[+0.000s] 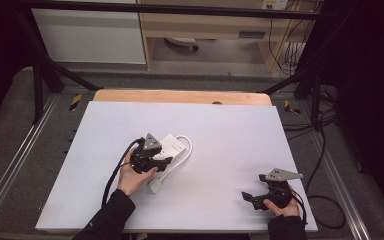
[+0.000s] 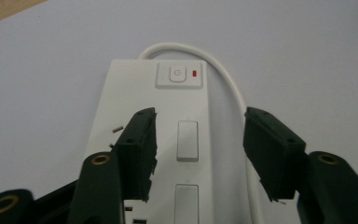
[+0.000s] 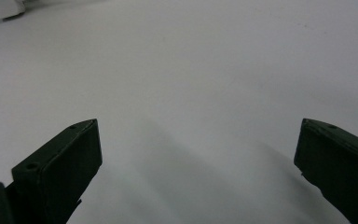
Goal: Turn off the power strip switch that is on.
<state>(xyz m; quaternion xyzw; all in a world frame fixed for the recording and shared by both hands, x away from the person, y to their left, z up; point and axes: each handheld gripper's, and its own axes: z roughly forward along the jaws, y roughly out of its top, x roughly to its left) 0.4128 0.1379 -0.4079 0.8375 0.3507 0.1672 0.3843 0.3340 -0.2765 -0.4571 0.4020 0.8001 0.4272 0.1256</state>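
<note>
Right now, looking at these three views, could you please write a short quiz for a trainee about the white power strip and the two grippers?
1. True or false: the left gripper has its fingers over the power strip.
2. Which colour is the small indicator beside the switch of the power strip? A) green B) red C) blue
3. What lies between the fingers of the right gripper?

Key
1. True; one finger is above the strip's body, the other is beside its white cable.
2. B
3. Nothing, just the bare white table top; its fingers stand wide apart.
</note>
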